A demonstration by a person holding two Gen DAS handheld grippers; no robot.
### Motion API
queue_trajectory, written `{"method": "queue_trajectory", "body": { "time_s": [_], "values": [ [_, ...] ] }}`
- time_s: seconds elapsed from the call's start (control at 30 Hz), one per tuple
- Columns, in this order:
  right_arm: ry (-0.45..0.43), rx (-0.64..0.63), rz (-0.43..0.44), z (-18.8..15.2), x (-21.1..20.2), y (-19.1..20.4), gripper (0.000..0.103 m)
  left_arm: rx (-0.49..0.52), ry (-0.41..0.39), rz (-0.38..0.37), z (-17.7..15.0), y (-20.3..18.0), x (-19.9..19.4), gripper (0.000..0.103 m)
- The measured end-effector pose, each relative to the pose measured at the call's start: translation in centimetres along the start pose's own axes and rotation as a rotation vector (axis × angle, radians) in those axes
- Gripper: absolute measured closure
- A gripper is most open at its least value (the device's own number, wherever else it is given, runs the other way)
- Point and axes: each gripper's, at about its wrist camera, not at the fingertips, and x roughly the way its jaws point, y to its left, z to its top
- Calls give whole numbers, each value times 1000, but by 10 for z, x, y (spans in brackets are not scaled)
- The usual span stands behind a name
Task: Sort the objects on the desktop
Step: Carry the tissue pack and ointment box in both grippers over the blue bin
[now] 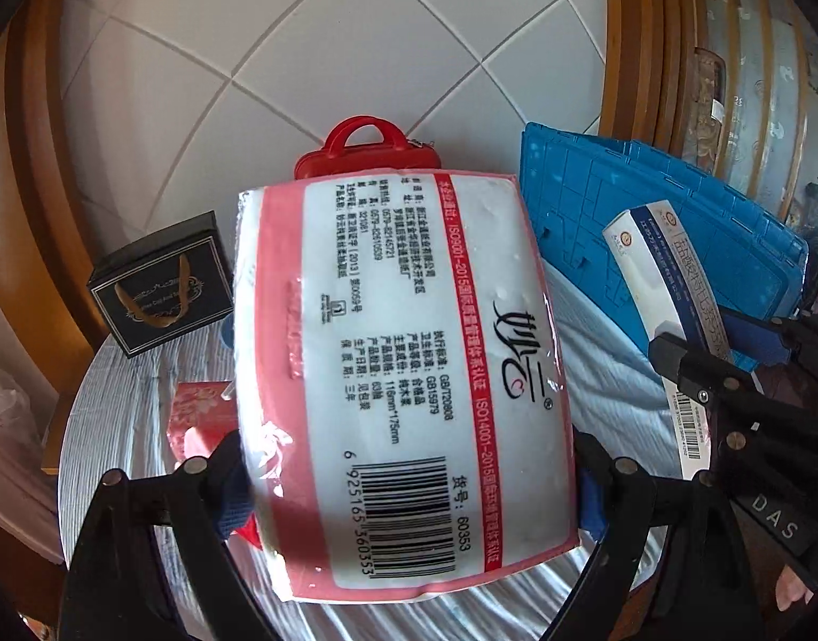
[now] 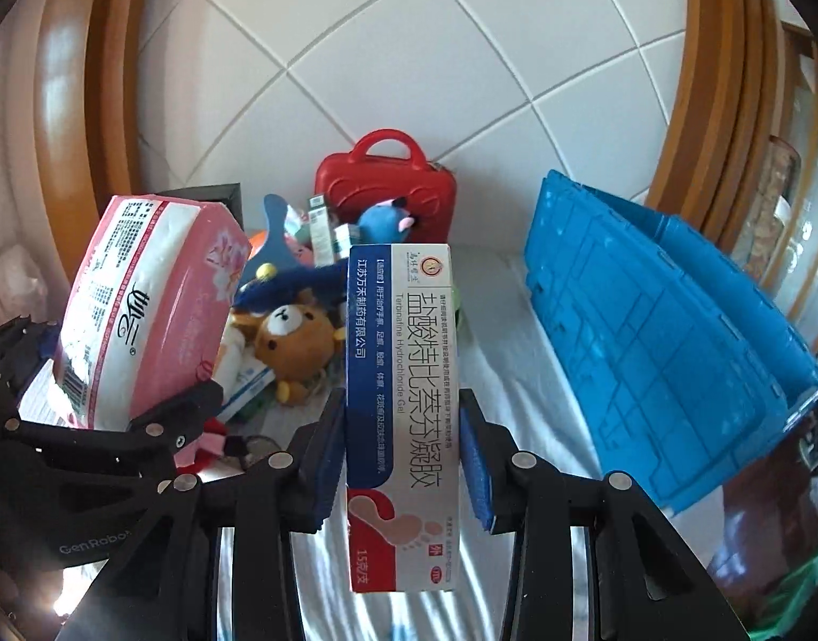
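Above the table (image 2: 516, 374) with its striped cloth, the left tool (image 1: 403, 486) stands wide, clamped on a pink-and-white plastic-wrapped tissue pack (image 1: 398, 374), while the right tool (image 2: 403, 459) is narrowed onto a slim white-and-blue cardboard ointment box (image 2: 401, 400). Both are held aloft. I judge the blue plastic folding crate (image 2: 649, 320) the destination: keep both loads level and clear its near wall before letting go.

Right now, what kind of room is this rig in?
Likely a home room, a table against a tiled wall with wooden trim. Household clutter shows it: a bear plush toy, a red case, a blue crate on a striped cloth.
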Motion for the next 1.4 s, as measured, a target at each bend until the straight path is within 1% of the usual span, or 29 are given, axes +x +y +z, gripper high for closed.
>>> {"method": "queue_trajectory", "body": {
  "time_s": [0.13, 0.2, 0.3, 0.37, 0.43, 0.5, 0.6, 0.77, 0.87, 0.97, 1.07, 1.13, 1.27, 1.3, 1.33, 1.4],
  "values": [
    [-27, 17, -20, 18, 12, -36, 64, 36, -24, 11, 26, -24, 14, 12],
    [-43, 31, -48, 28, 16, -51, 64, 64, -37, -8, 40, -33, 21, 12],
    [-57, 86, -91, 41, 14, -79, 64, 90, -56, -37, 64, -51, 31, 12],
    [-68, 116, -140, 52, 14, -103, 64, 108, -72, -49, 82, -68, 40, 12],
    [-81, 138, -171, 62, 14, -127, 64, 124, -80, -66, 100, -87, 49, 12],
    [-93, 162, -188, 72, 14, -154, 64, 134, -87, -90, 120, -110, 59, 12],
    [-120, 173, -246, 87, 16, -203, 64, 141, -118, -105, 147, -152, 68, 12],
    [-137, 174, -316, 95, 17, -292, 64, 134, -126, -147, 187, -241, 79, 12],
    [-117, 185, -340, 87, 22, -351, 64, 129, -93, -191, 202, -298, 87, 12],
    [-67, 206, -360, 71, 35, -405, 64, 148, -46, -235, 210, -355, 99, 12],
    [-6, 226, -369, 51, 52, -448, 64, 188, 10, -249, 206, -403, 110, 12],
    [33, 243, -375, 35, 62, -474, 64, 220, 68, -256, 201, -431, 120, 12],
    [90, 266, -379, 9, 75, -507, 65, 253, 202, -283, 187, -463, 138, 11],
    [102, 274, -381, 4, 77, -515, 64, 270, 216, -272, 187, -467, 140, 11],
    [108, 280, -380, 1, 79, -519, 64, 270, 213, -255, 188, -469, 140, 11],
    [122, 285, -380, -2, 84, -526, 64, 250, 215, -245, 189, -468, 138, 11]
  ]
}}
